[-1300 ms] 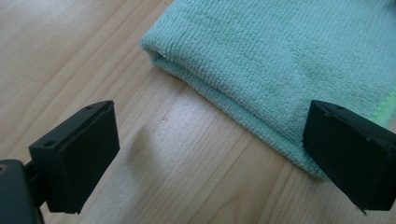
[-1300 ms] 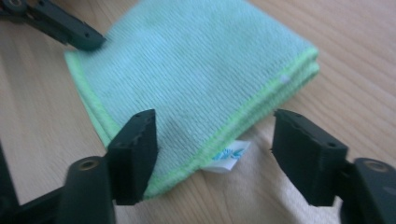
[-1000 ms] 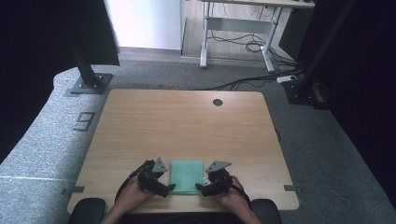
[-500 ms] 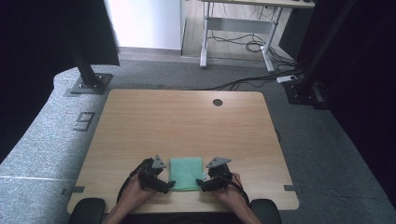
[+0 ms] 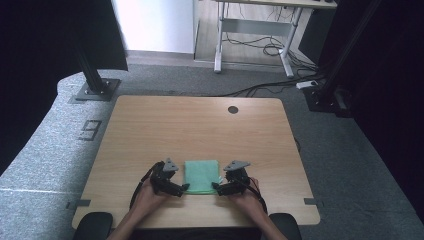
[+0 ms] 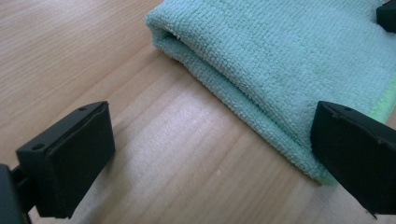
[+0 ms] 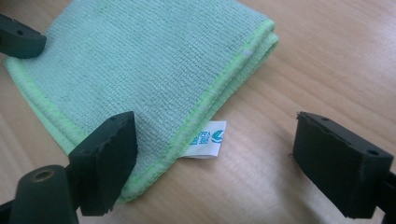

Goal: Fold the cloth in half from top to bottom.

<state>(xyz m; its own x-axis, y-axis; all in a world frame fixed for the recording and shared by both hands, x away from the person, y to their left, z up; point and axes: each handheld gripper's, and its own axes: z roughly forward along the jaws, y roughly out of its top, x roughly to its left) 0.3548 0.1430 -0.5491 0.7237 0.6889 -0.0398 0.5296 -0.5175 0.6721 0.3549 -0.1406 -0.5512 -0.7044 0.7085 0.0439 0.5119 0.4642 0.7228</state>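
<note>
A folded green cloth [image 5: 201,175] lies flat near the table's front edge. My left gripper [image 5: 184,189] is open at the cloth's near left corner. In the left gripper view the cloth [image 6: 289,60] reaches one jaw, with bare wood between the jaws of my left gripper [image 6: 210,168]. My right gripper [image 5: 216,187] sits at the near right corner. Its jaws have just been opening. In the right gripper view the right gripper [image 7: 219,163] straddles the cloth's [image 7: 140,65] stitched edge and a white label [image 7: 205,139], pressing on neither.
The wooden table [image 5: 200,130] has a round cable hole [image 5: 233,109] at its far edge. The person's hands come in over the front edge. Dark stands and a desk with cables stand on the grey floor beyond the table.
Both grippers and the cloth between them have shifted a little away from the table's front edge. The cloth still lies flat.
</note>
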